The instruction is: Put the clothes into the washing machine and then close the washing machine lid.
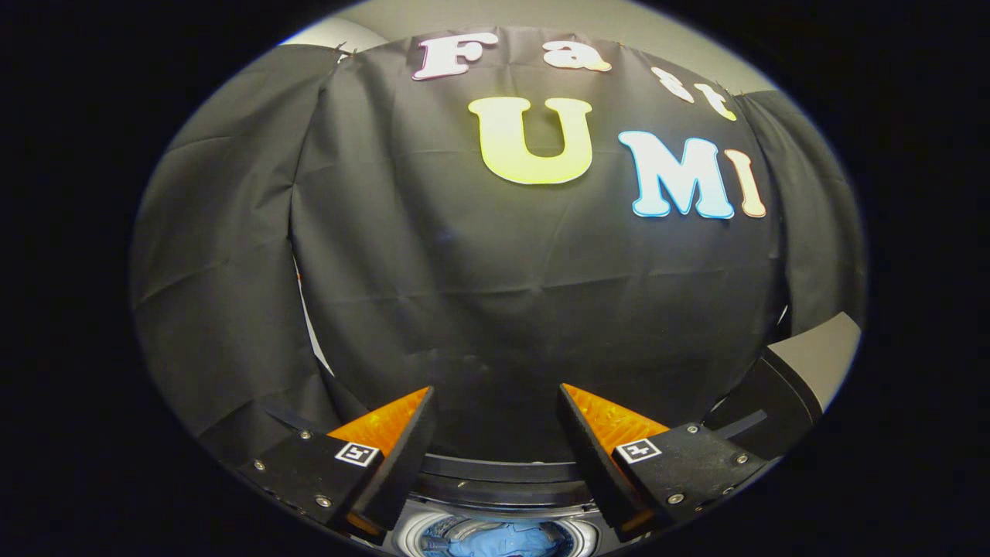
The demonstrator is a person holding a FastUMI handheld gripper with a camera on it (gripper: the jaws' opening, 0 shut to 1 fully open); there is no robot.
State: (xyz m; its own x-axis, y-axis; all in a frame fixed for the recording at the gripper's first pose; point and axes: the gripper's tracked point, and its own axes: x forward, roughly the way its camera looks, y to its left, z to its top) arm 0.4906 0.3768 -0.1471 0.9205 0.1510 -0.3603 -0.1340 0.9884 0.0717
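Here the gripper (495, 402) is held above the washer (503, 495), its two fingers (406, 452) spread wide with nothing between them; neither finger touches any object. Each finger carries a ribbed inner pad and, on the block behind it, a small square marker (356, 453). Directly below the gap between the fingers, and slightly nearer than their tips, lies the round opening of the washer, seen from above: a dark curved rim (503, 469) runs across behind the fingers, and inside it a pale ring frames the drum. The clothes (503, 539), a blue crumpled mass, lie inside the drum, below the fingers and between them, apart from both. Part of the drum is cut off, so how full it is cannot be told. To the right of the right finger, and just beyond it, the lid (804, 371) stands raised and tilted, showing a grey face and a dark edge; the washer is thus open. Beyond the fingers hangs the booth wall (503, 309), a black cloth with soft creases, made of a central panel and side panels that overlap it at left and right. A pale strip of room wall (495, 15) shows above the cloth.
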